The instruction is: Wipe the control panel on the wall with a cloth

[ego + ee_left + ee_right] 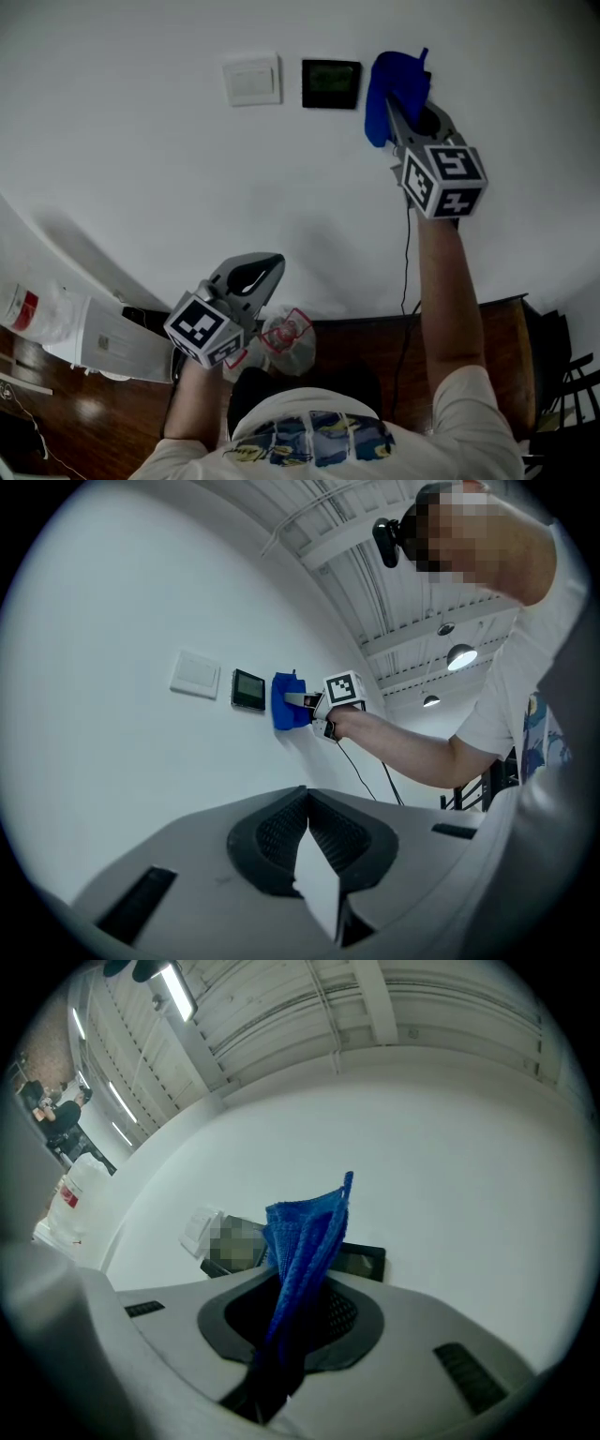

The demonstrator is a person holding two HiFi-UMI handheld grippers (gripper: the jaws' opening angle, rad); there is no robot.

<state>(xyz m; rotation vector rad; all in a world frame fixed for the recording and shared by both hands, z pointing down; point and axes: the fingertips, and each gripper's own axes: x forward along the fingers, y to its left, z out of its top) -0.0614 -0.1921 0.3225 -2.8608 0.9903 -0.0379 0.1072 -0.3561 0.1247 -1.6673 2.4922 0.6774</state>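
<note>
The black control panel (pixel 331 83) hangs on the white wall, with a white light switch (pixel 251 80) to its left. My right gripper (pixel 398 105) is raised to the wall and shut on a folded blue cloth (pixel 392 92). The cloth lies against the wall just right of the panel. In the right gripper view the cloth (pixel 305 1241) stands up between the jaws, with the panel (pixel 364 1261) partly hidden behind it. My left gripper (pixel 267 269) hangs low, far from the wall, shut and holding nothing. In the left gripper view the panel (pixel 248 689) and cloth (pixel 286 702) show far off.
A black cable (pixel 407 262) runs down the wall below my right gripper. A dark wooden desk (pixel 492 342) stands under it. On the desk are a crumpled plastic bag (pixel 289 339), a white sheet (pixel 112 342) and a white container (pixel 33 314). A dark chair (pixel 562 375) is at right.
</note>
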